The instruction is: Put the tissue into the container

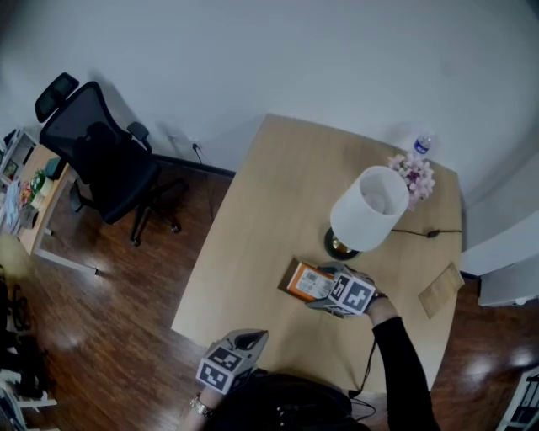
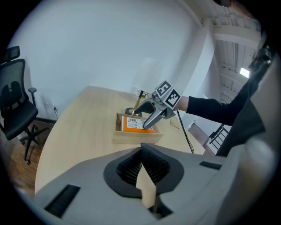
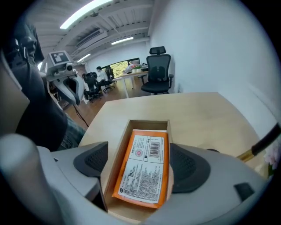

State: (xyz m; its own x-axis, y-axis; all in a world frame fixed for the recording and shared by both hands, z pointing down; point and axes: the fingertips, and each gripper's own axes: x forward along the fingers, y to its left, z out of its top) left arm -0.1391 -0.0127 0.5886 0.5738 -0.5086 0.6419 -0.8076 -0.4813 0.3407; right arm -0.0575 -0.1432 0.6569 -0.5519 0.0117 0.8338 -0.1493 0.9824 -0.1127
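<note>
The orange tissue pack is seen lying inside the wooden box on the surface, between the widely opened fingers of the right gripper. If these are moved carelessly, the pack could be dragged out or the box pushed aside. The fingers of the left gripper are closed on nothing.

We read this as an office — a black mesh swivel chair with a headrest stands on the dark wood-plank floor beside a light wooden table, and a cluttered second desk sits at the left edge. In the right gripper view we see long ceiling strip lights and more work chairs at desks further back — plain white walls.
</note>
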